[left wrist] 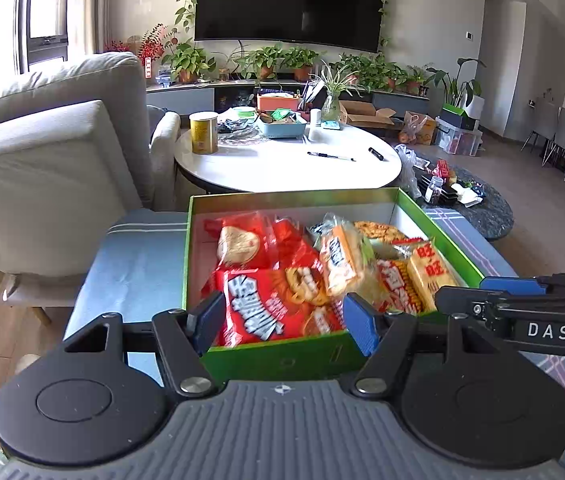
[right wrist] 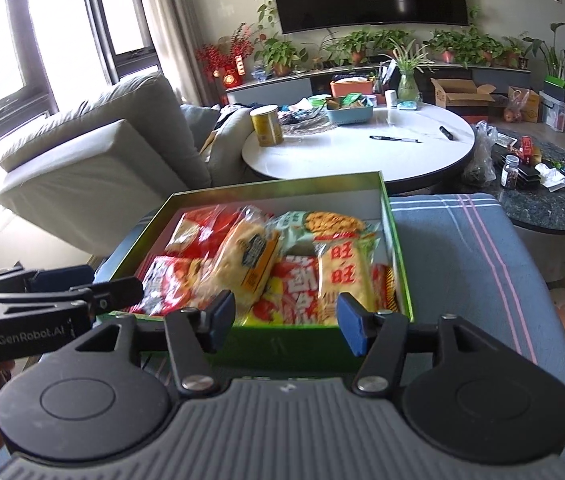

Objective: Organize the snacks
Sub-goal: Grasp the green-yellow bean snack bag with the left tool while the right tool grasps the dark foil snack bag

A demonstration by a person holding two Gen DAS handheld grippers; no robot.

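Hovering both grippers, we face the green snack box [left wrist: 282, 354] | left gripper [left wrist: 286, 322] jaws apart, empty | right gripper [right wrist: 284, 322] jaws apart, empty

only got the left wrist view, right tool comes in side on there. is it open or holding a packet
Observer: Open. The right tool has nothing between its pads and hovers at the near wall of the green box.
Operator: which packet is it lined up with
Observer: The red packet with white characters shows between its pads, with the yellow packet just to the right.
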